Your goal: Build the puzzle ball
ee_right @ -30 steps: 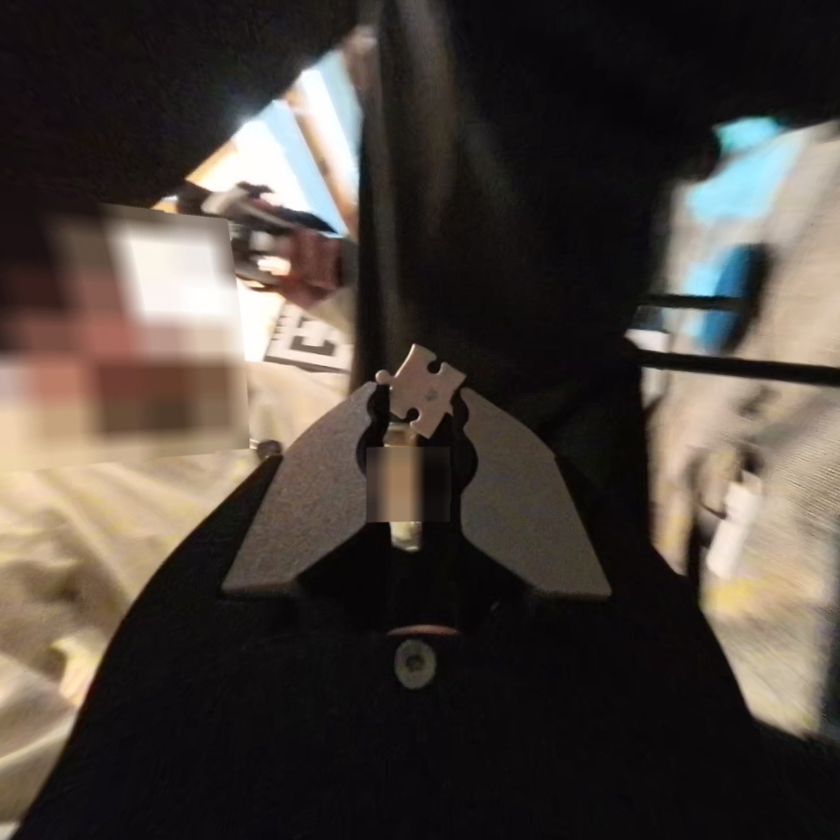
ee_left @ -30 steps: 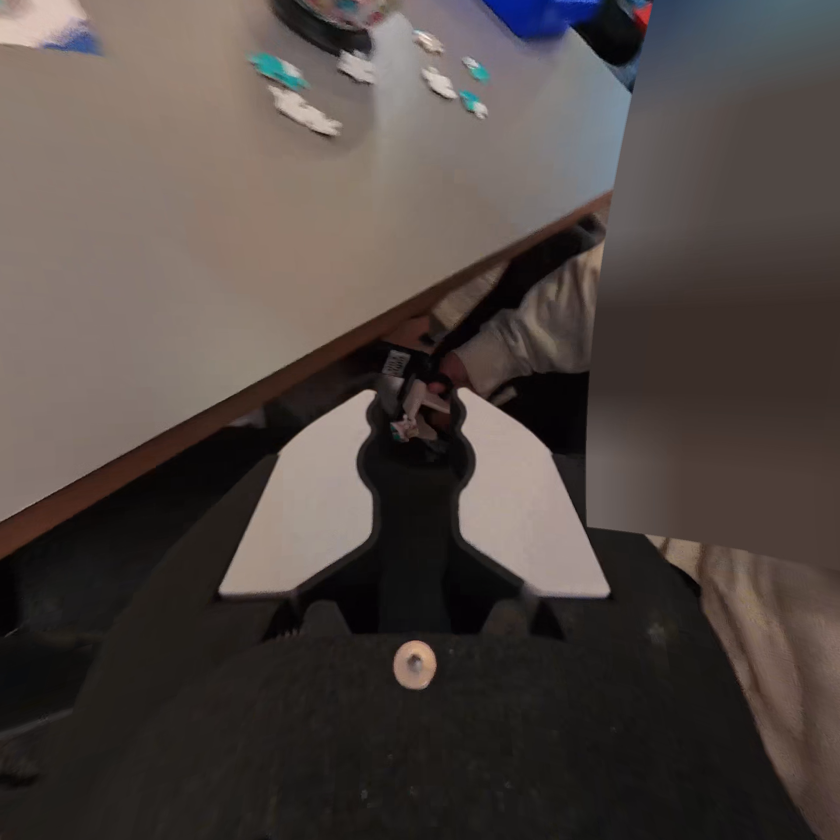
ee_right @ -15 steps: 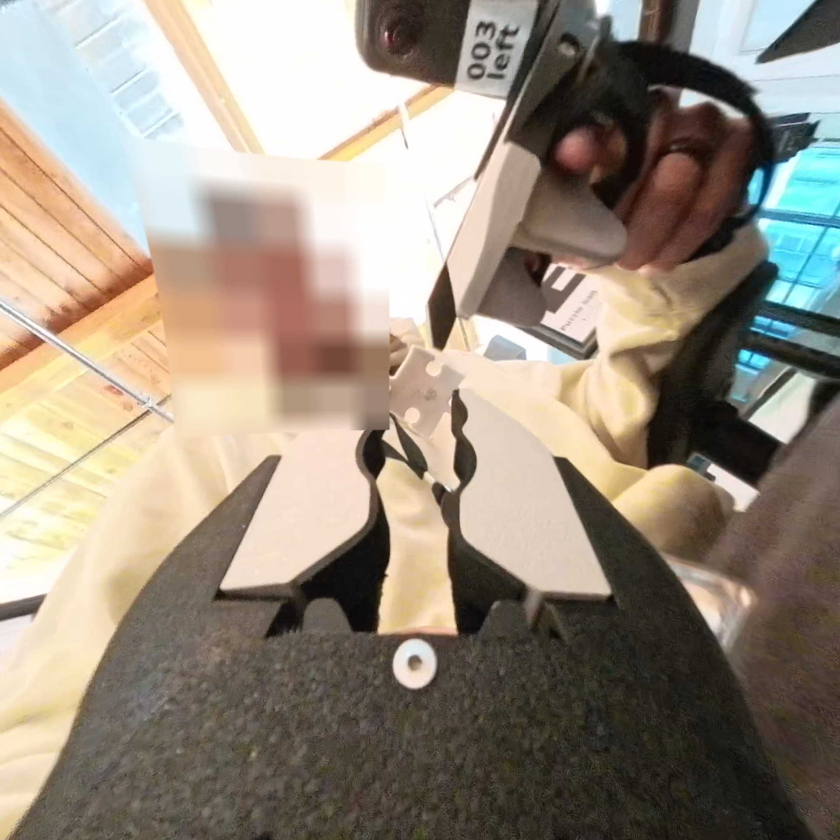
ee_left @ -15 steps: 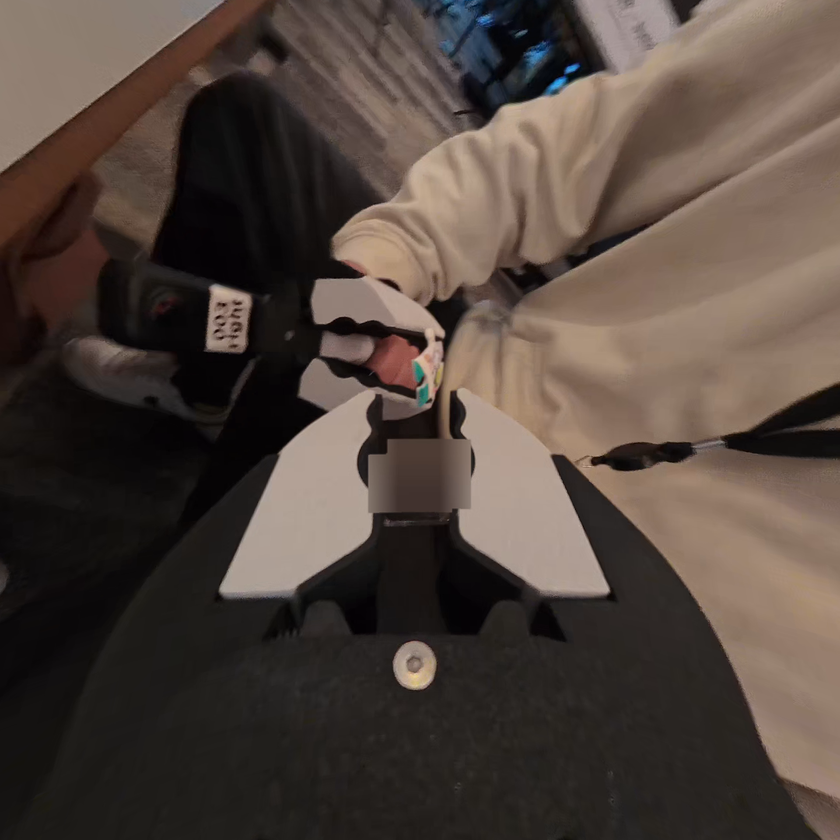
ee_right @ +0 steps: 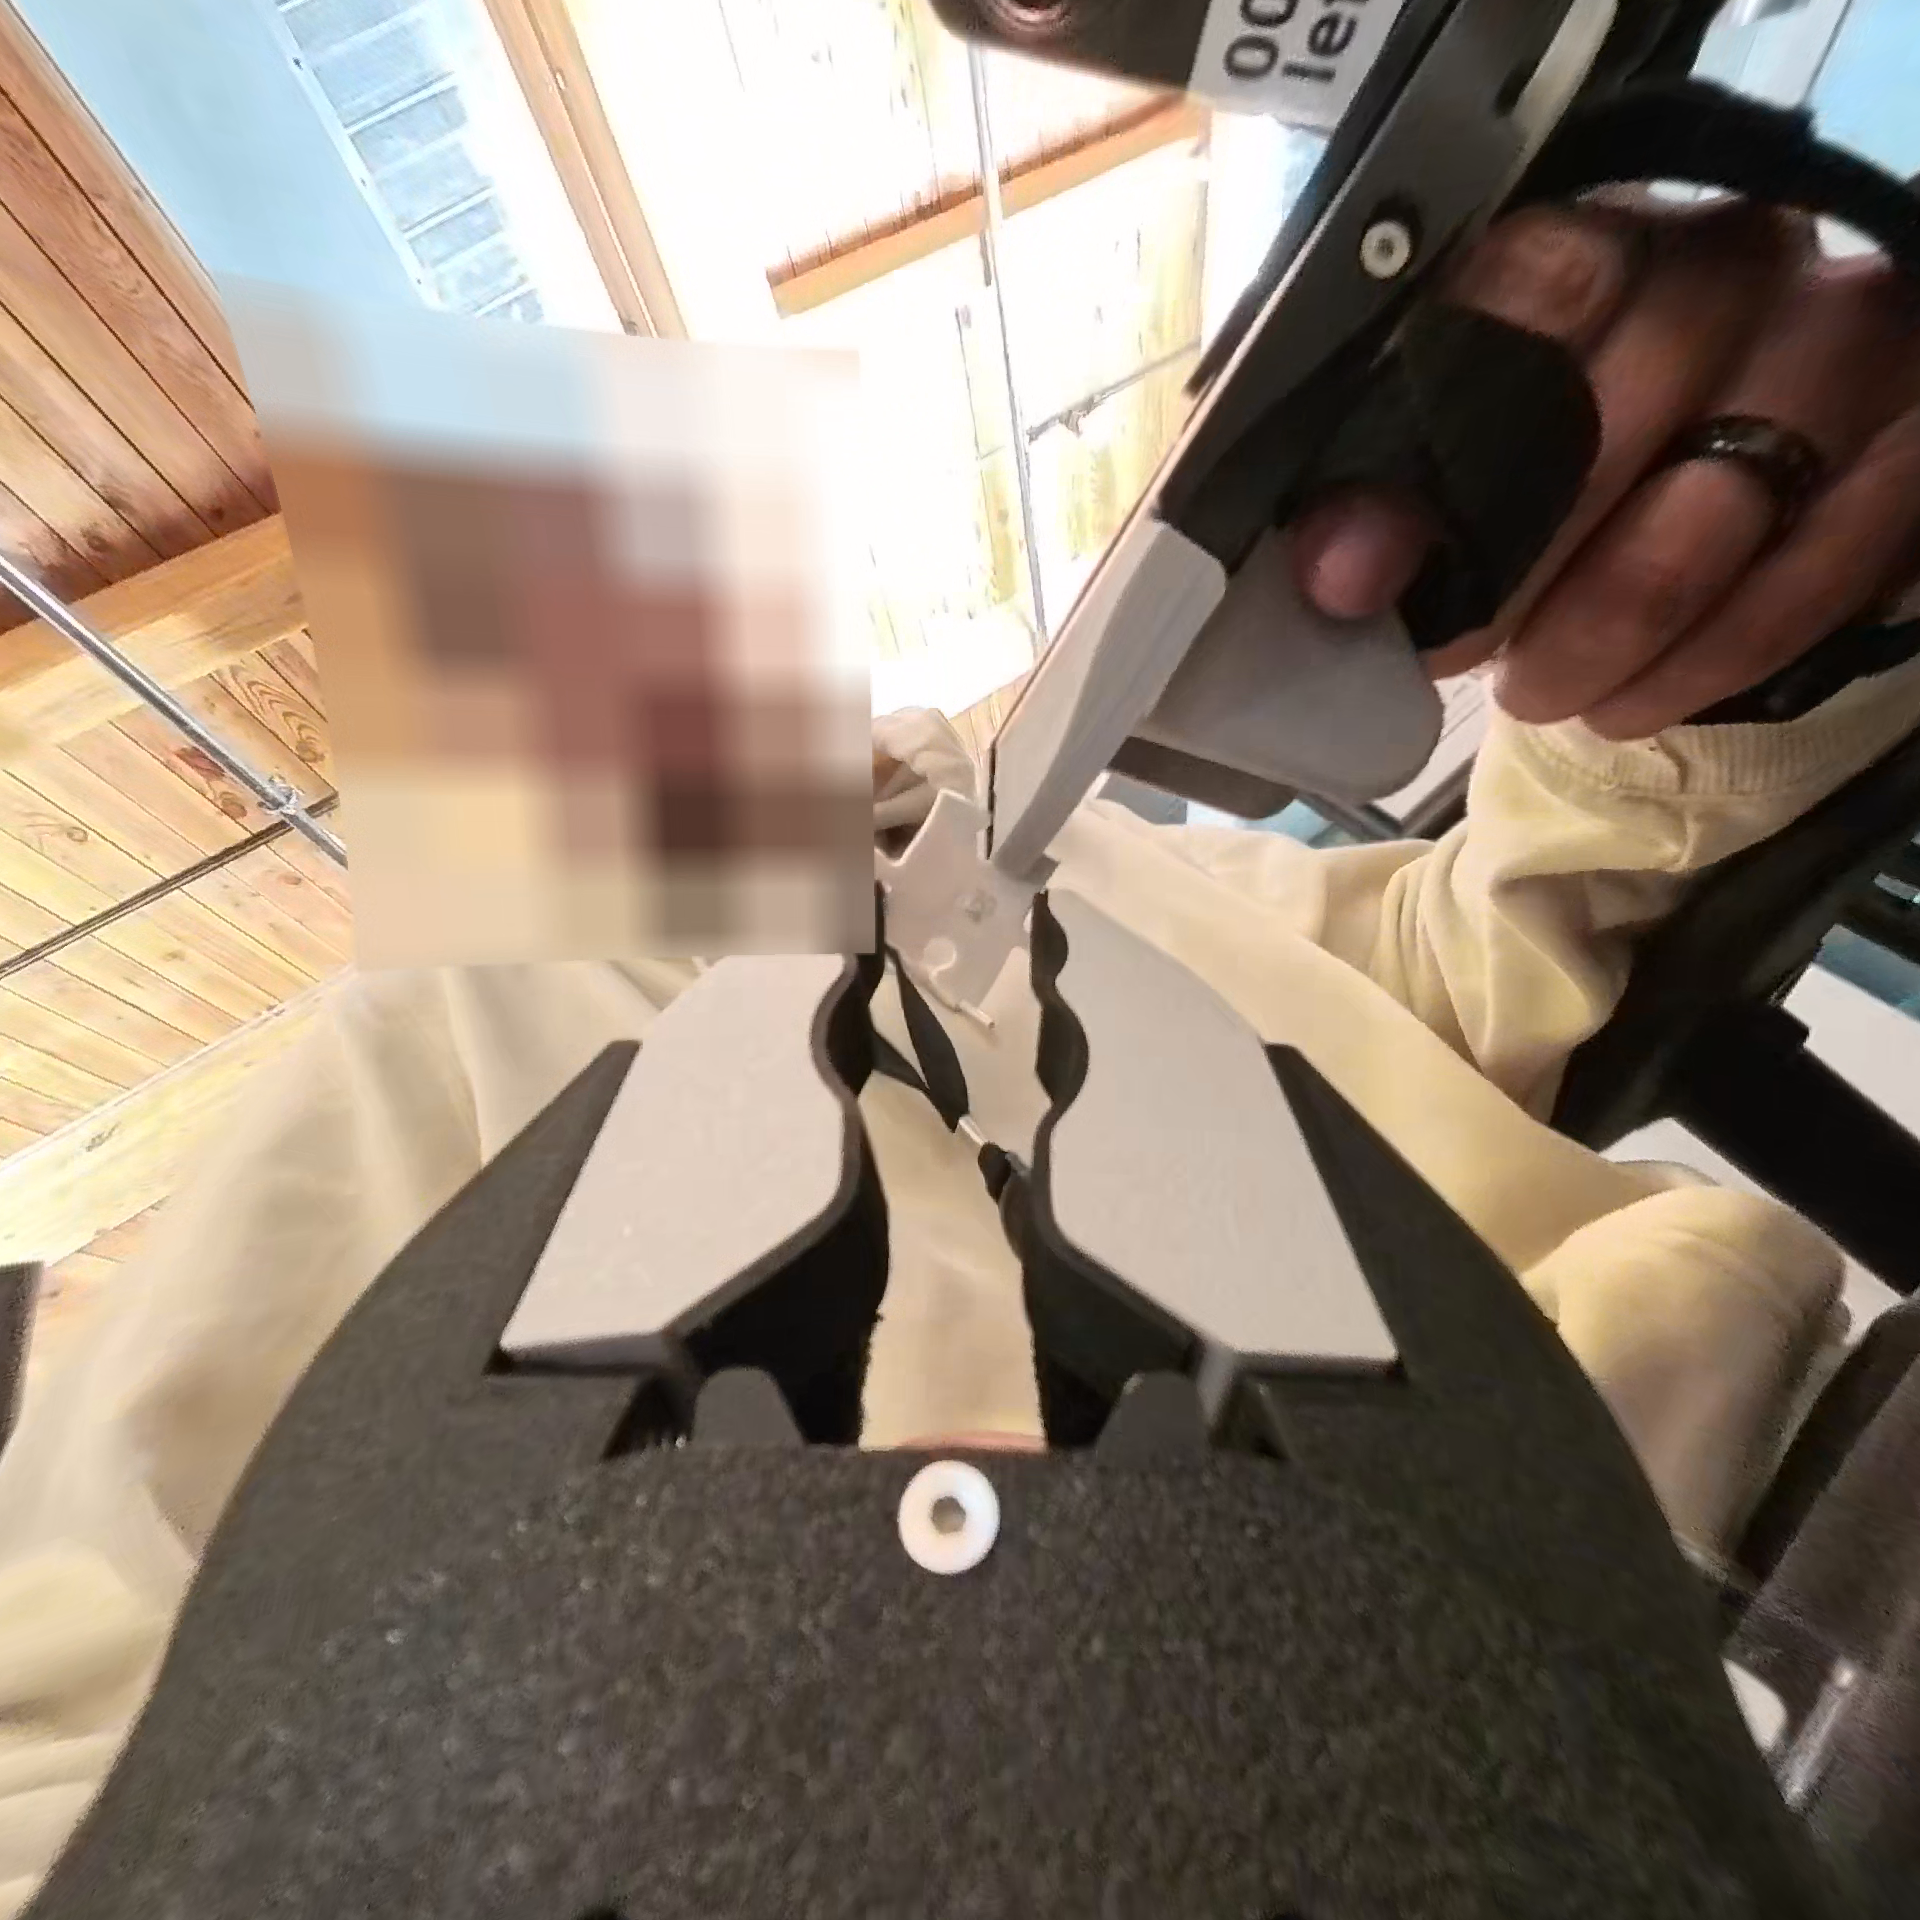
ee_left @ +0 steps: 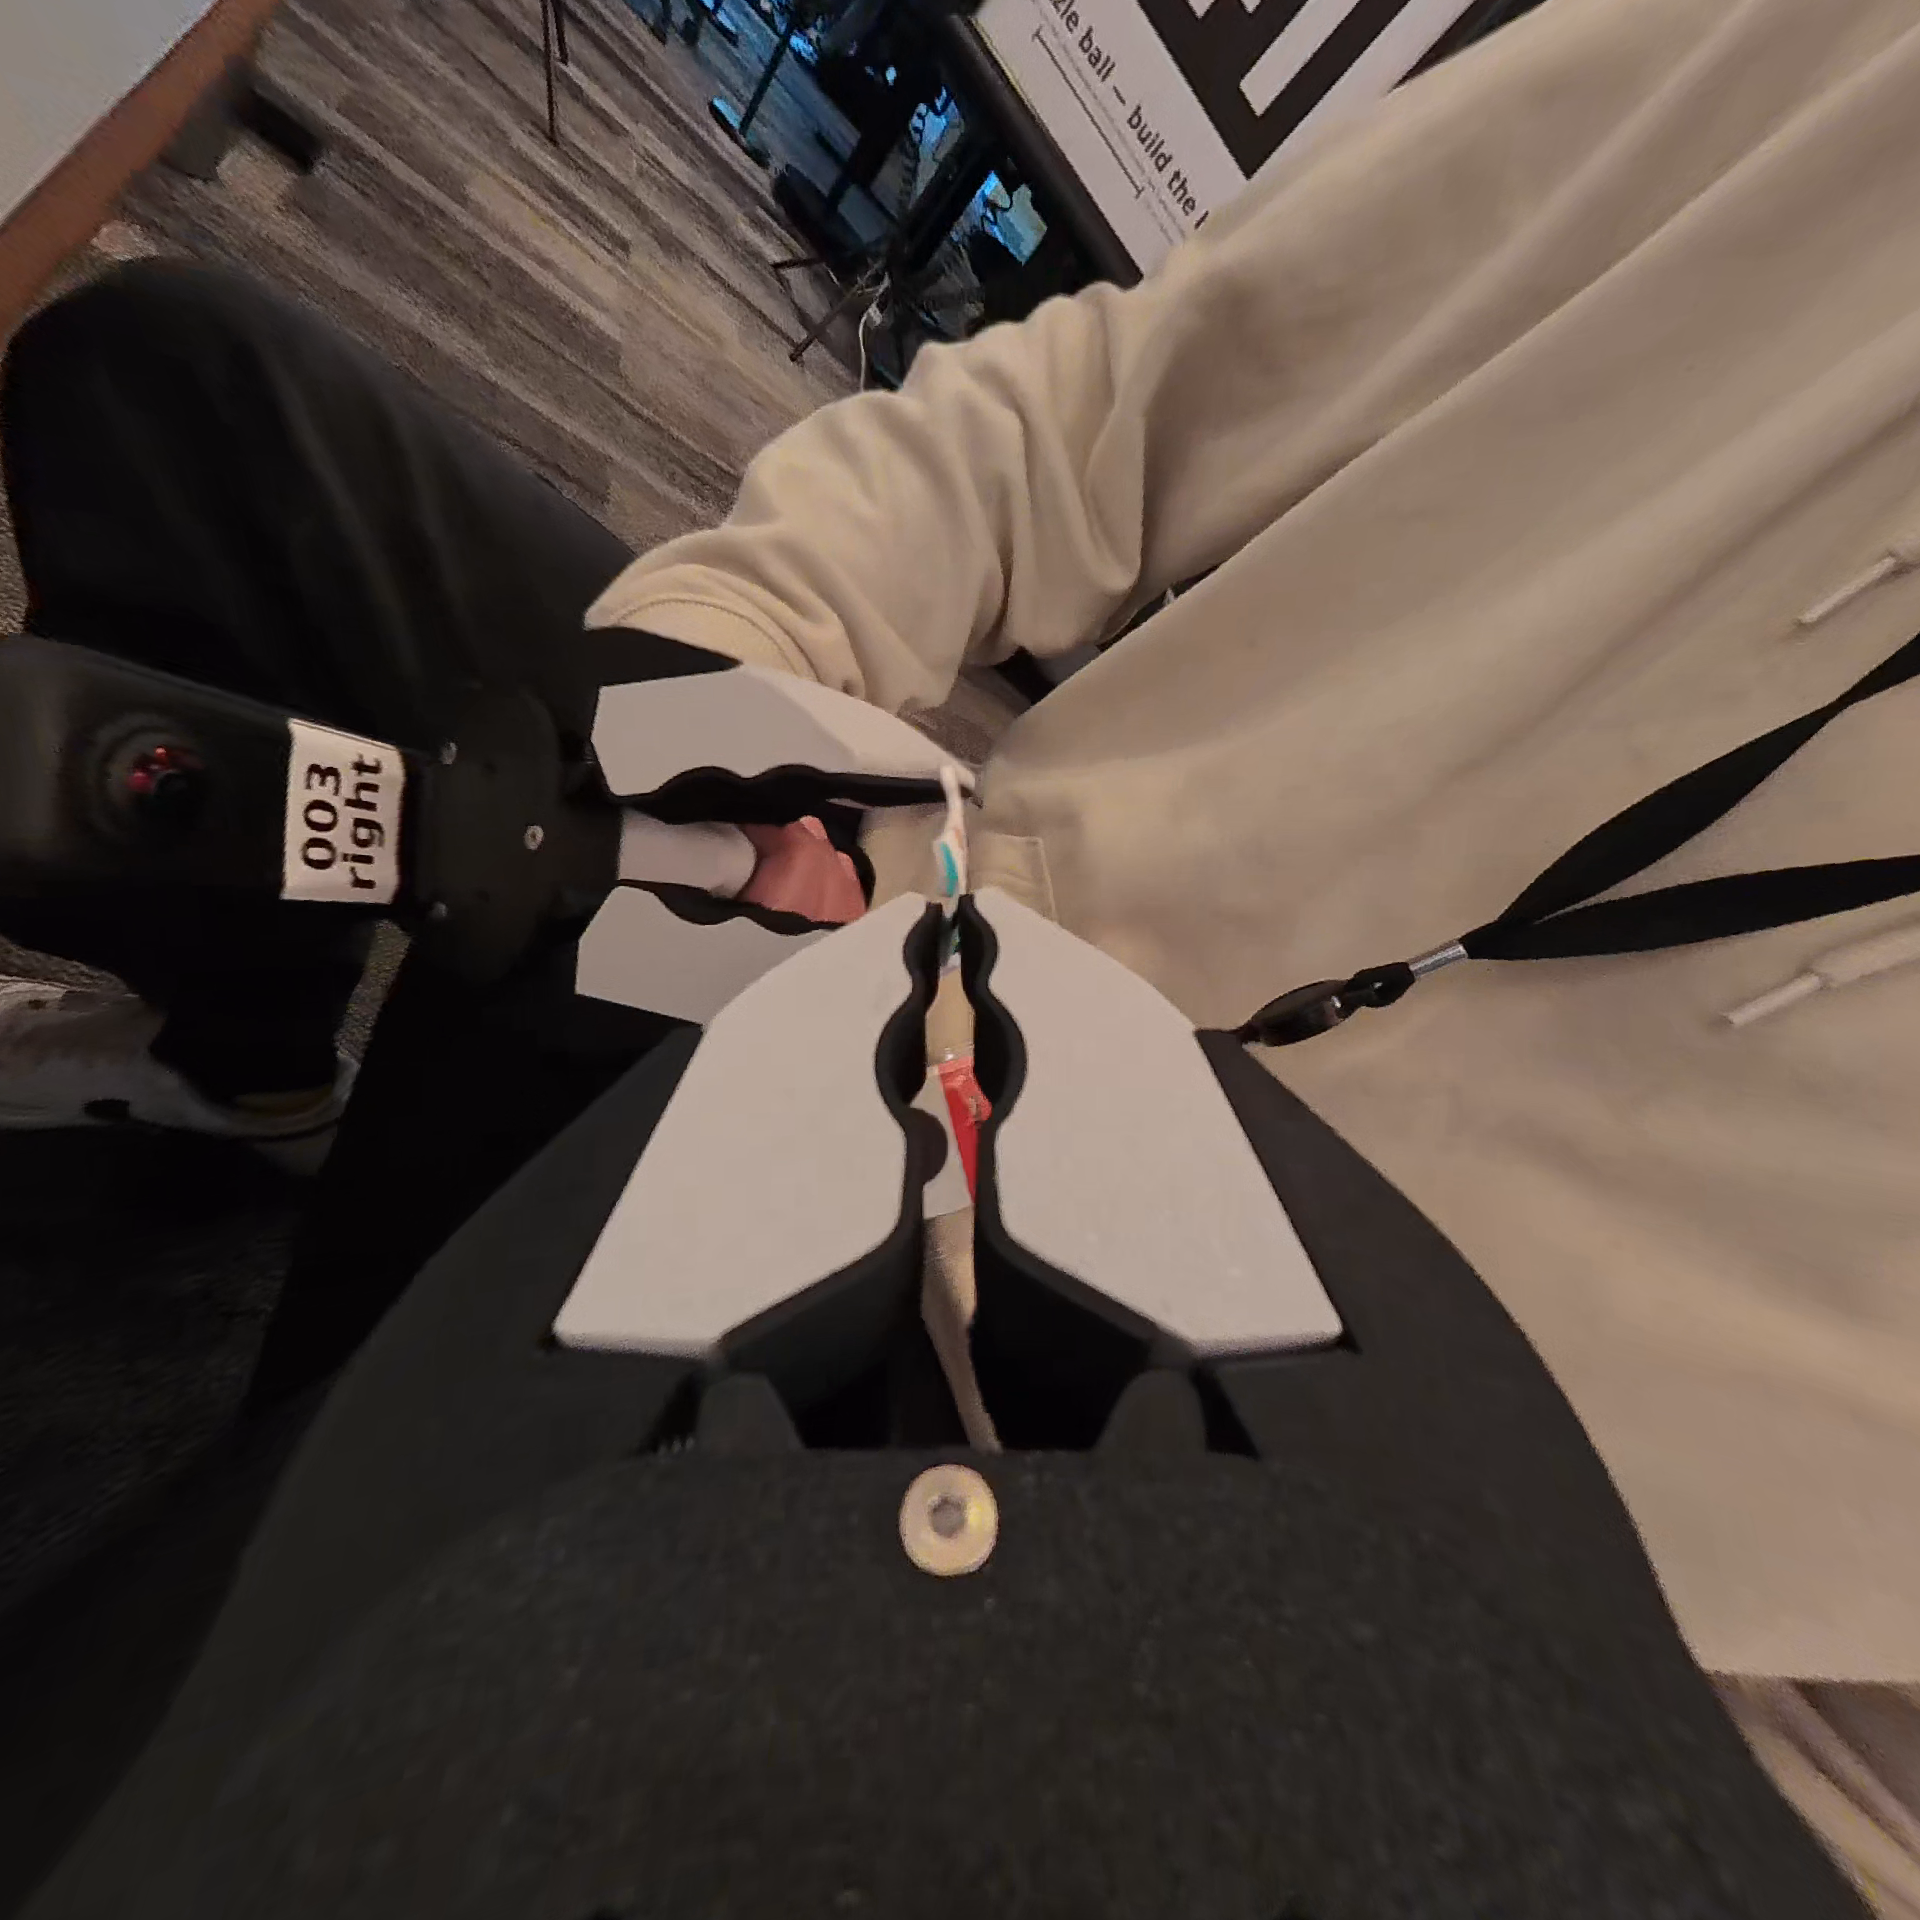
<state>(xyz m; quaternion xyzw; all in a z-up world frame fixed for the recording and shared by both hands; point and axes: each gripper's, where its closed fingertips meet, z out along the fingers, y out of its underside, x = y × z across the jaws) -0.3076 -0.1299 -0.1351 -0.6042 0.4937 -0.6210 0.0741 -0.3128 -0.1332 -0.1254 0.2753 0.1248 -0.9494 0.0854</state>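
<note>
A puzzle piece (ee_right: 951,904), white on the back and coloured on the front, is held in the air over the person's lap. My right gripper (ee_right: 956,935) is shut on it across its edges at the fingertips. My left gripper (ee_left: 948,909) is shut on the same piece (ee_left: 948,857), seen edge-on between its nearly closed tips. In the right wrist view the left gripper's fingers (ee_right: 1091,707) come down from the upper right and pinch the piece's far corner. In the left wrist view the right gripper's upper finger (ee_left: 769,727) reaches in from the left. The puzzle ball is out of view.
The person's cream sweatshirt (ee_left: 1455,520) and black lanyard (ee_left: 1662,894) fill the space behind the grippers. Dark trousers (ee_left: 260,468) lie to the left, the table edge (ee_left: 73,197) is at the top left, and a hand (ee_right: 1714,499) grips the left gripper's handle. My two grippers' fingertips are within a few centimetres of each other.
The left gripper has swung from the table towards the right gripper, come up to the piece, and its fingers have closed on it. The right gripper's finger gap is unchanged.
</note>
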